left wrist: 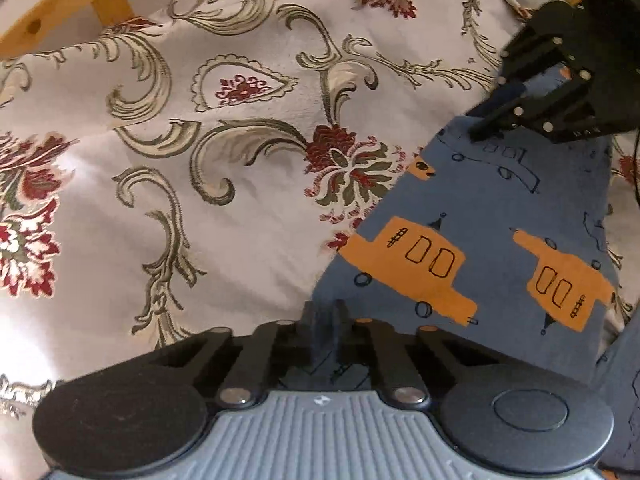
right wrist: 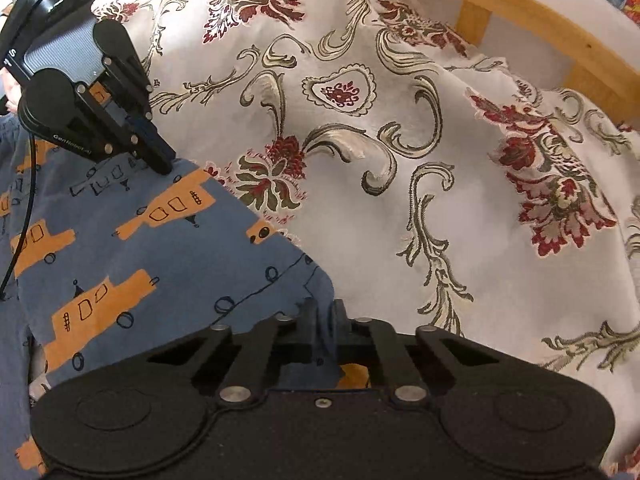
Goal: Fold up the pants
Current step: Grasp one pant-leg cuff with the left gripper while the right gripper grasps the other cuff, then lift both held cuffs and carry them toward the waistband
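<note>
- The pants [left wrist: 500, 216], blue with orange vehicle prints, lie on a pale bedspread [left wrist: 248, 200] woven with red flowers and olive scrolls.
- A wooden rail [right wrist: 516, 12] curves along the far edge of the bedspread; in the left wrist view it sits at the top left.
- The left gripper [left wrist: 325, 320] sits at the bottom of its own view with its two fingers pressed close together on a corner of the blue cloth, which shows between and under them.
- In the right wrist view that same gripper [right wrist: 166, 166] comes in from the top left, fingertips down on the far corner of the pants.
- The right gripper [right wrist: 323, 316] likewise has its fingers drawn close, pinching the nearer corner of the pants, where the cloth's edge meets the bedspread.
- Seen from the left wrist, the right gripper [left wrist: 486, 128] reaches in from the top right and its tips touch the far corner of the fabric.
- The two grippers hold adjacent corners of one straight edge of the pants, well apart from each other.
- That edge runs diagonally across the bedspread, with bare floral cloth beyond it.
- A thin black cable [right wrist: 22, 216] hangs across the pants by the left gripper.
</note>
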The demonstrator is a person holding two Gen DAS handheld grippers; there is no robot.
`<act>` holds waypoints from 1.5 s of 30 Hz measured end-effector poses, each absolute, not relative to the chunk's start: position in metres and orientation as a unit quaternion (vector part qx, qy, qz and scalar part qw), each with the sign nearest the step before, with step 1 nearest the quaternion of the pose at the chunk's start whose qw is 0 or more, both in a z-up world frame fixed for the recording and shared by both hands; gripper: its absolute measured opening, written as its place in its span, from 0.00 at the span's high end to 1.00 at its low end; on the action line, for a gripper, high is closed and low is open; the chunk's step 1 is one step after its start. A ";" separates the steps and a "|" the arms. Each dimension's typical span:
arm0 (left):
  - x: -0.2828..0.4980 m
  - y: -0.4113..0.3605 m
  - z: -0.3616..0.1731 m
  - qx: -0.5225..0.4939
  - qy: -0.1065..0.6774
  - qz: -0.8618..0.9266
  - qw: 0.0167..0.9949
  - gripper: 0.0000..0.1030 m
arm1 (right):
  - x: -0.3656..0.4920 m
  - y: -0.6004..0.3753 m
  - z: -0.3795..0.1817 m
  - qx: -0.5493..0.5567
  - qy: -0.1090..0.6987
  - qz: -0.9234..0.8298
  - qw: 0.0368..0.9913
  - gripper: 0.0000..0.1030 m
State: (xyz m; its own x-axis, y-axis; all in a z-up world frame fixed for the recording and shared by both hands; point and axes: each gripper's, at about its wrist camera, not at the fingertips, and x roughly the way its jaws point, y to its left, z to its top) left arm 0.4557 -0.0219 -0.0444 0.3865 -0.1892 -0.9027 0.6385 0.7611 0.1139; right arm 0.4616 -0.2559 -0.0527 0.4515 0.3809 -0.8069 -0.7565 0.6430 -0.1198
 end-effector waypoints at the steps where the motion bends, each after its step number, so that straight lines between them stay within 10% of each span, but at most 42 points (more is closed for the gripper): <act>1: 0.453 -0.022 -0.043 0.228 0.485 -0.252 0.806 0.97 | 0.458 -0.255 -0.052 -0.243 0.386 0.342 0.822 0.97; 27: 0.474 -0.023 -0.048 0.287 0.326 -0.047 0.900 0.99 | 0.500 -0.198 -0.061 -0.333 0.289 0.210 0.873 0.98; 30: 0.477 -0.004 -0.042 0.239 0.343 -0.061 0.906 0.95 | 0.500 -0.202 -0.060 -0.323 0.292 0.207 0.876 0.78; 32: 0.473 0.011 -0.034 0.211 0.351 -0.075 0.909 0.81 | 0.499 -0.211 -0.055 -0.302 0.296 0.204 0.883 0.33; 33: 0.471 0.020 -0.029 0.198 0.353 -0.081 0.911 0.72 | 0.497 -0.216 -0.051 -0.290 0.291 0.206 0.888 0.26; 35: 0.464 0.042 -0.017 0.173 0.349 -0.092 0.916 0.30 | 0.489 -0.222 -0.042 -0.272 0.274 0.216 0.897 0.19; 38: 0.454 0.079 0.004 0.142 0.342 -0.113 0.922 0.14 | 0.479 -0.221 -0.028 -0.241 0.256 0.261 0.899 0.05; 45: 0.450 0.145 0.025 0.095 0.413 -0.134 0.896 0.09 | 0.477 -0.161 -0.022 -0.226 0.257 0.395 0.853 0.08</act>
State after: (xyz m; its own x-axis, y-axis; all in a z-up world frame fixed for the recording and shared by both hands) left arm 0.4504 0.1446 0.0253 0.6223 -0.1611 -0.7660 0.3184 0.9461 0.0597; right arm 0.4769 -0.1608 -0.0216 0.5563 0.5577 -0.6161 -0.7895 0.5859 -0.1826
